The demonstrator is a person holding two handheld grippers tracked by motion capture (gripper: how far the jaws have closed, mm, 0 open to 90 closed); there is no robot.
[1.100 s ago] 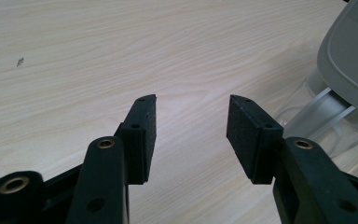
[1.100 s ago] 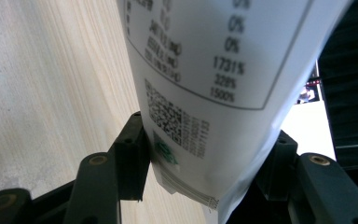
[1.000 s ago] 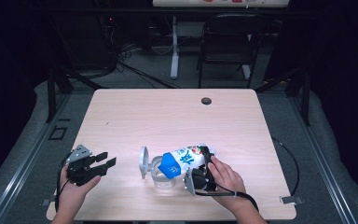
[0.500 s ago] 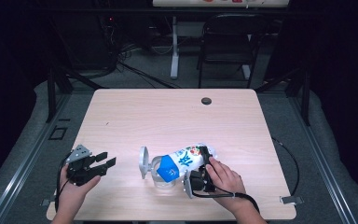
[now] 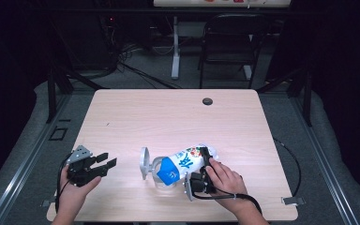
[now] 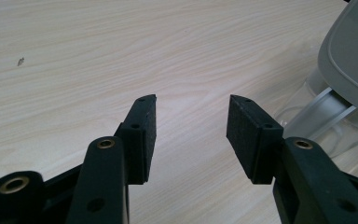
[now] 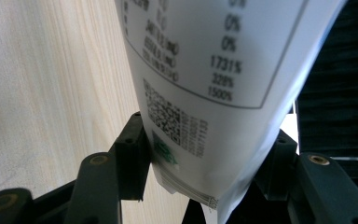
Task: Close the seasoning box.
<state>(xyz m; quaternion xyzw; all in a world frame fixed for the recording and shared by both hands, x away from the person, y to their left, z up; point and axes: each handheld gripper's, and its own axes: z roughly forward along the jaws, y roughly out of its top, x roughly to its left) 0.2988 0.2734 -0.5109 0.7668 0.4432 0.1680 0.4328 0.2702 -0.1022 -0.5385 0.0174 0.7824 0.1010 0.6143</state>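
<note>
One pouch [image 5: 185,164], one clear container [image 5: 161,176] with a grey hinged lid [image 5: 144,162], two grippers, one wooden table [image 5: 168,117], one dark round grommet [image 5: 207,101] near the far edge.

Pouch: white with blue panel, lying tilted at near-centre of table, blue end dipping into mouth of container, other end up toward right gripper [image 5: 201,178]. Contents of container not discernible. Lid flipped open, standing upright at left of container.

Right gripper: jaws clamped on white end of pouch; in right gripper view, printed panel with QR code [image 7: 205,93] wedged between both pads.

Left gripper [image 5: 104,163]: at near-left of table, well apart from pouch, jaws spread, nothing between pads [image 6: 144,135]; lid edge [image 6: 349,51] seen at right.
</note>
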